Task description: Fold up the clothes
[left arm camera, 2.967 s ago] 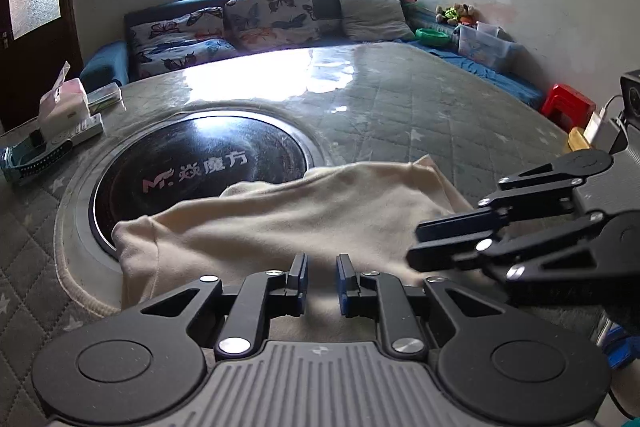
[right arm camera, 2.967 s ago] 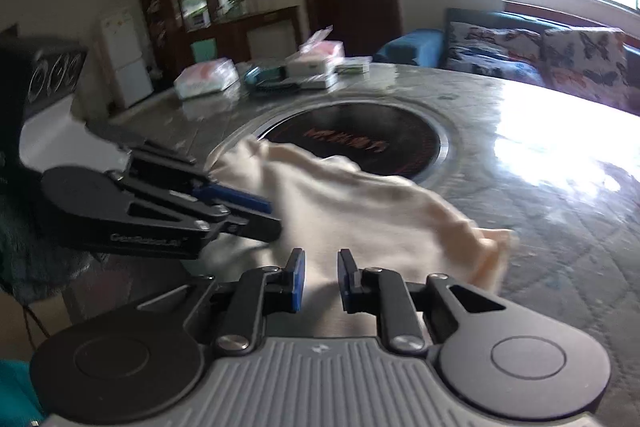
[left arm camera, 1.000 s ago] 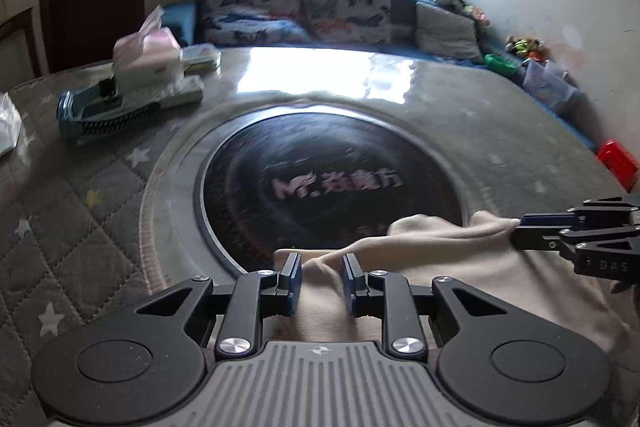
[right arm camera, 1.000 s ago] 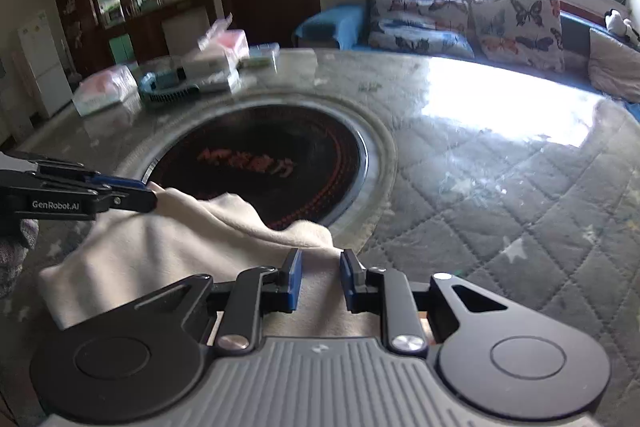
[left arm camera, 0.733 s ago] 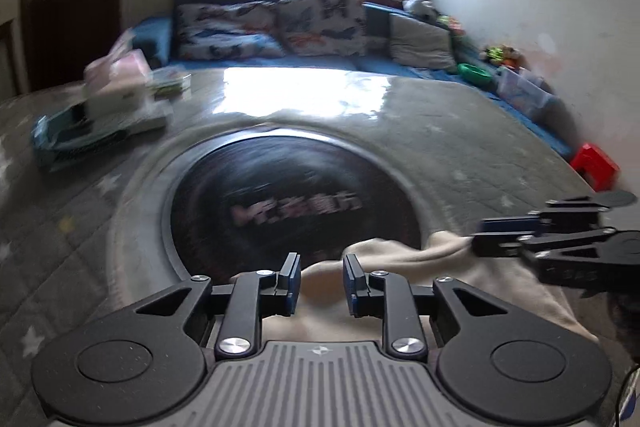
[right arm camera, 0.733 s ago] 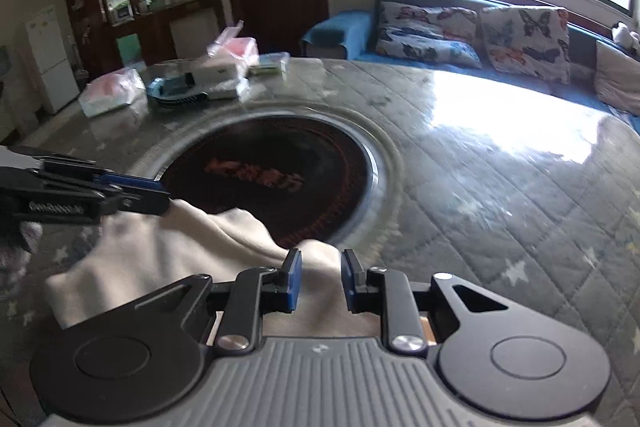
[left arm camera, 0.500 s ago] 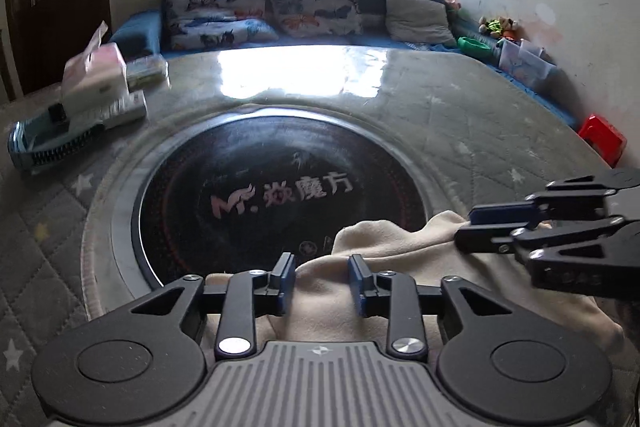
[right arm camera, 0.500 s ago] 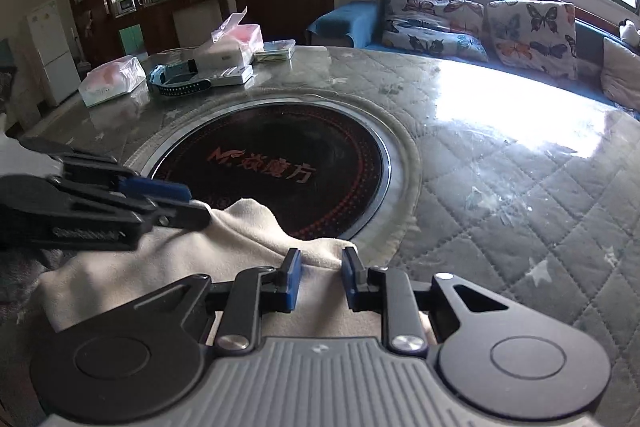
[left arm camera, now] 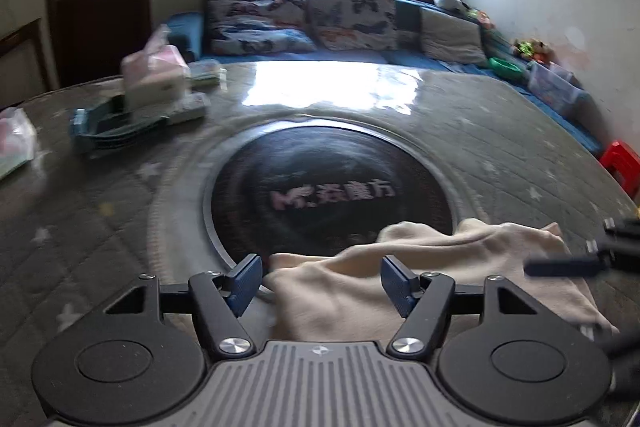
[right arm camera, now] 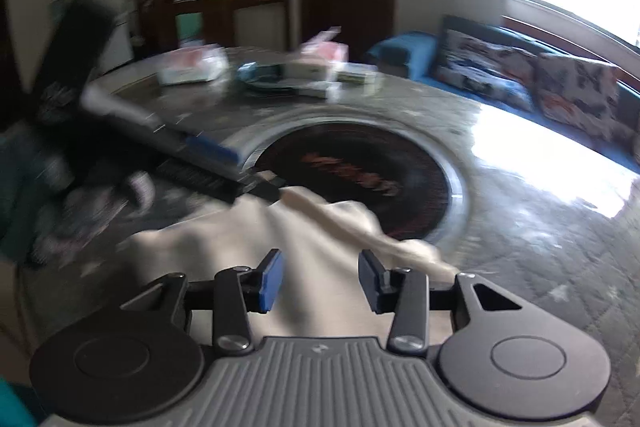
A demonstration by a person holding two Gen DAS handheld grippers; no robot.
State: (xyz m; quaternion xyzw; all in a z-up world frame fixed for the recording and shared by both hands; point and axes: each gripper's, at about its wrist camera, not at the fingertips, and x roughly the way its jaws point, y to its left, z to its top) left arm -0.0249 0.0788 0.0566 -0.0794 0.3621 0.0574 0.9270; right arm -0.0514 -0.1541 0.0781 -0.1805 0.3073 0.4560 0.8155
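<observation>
A cream garment (left arm camera: 420, 279) lies folded at the near edge of the round table, its far edge over the black centre disc (left arm camera: 328, 187). My left gripper (left arm camera: 322, 281) is open above the garment's near left corner, holding nothing. My right gripper (right arm camera: 320, 281) is open over the garment (right arm camera: 280, 255) in the right wrist view, holding nothing. The right gripper's fingers (left arm camera: 568, 267) show blurred at the right edge of the left view. The left gripper's fingers (right arm camera: 208, 163) show blurred at the left in the right view.
The table has a grey quilted cover (left arm camera: 500, 131). A tissue box (left arm camera: 154, 75), a blue tray (left arm camera: 108, 127) and packets (right arm camera: 188, 67) stand at its far left. A sofa with butterfly cushions (left arm camera: 348, 15) lies beyond. A red stool (left arm camera: 622, 163) stands at the right.
Both grippers have opened and let go of the garment's edge, which now lies on the table. Both cameras are moving; the views are blurred.
</observation>
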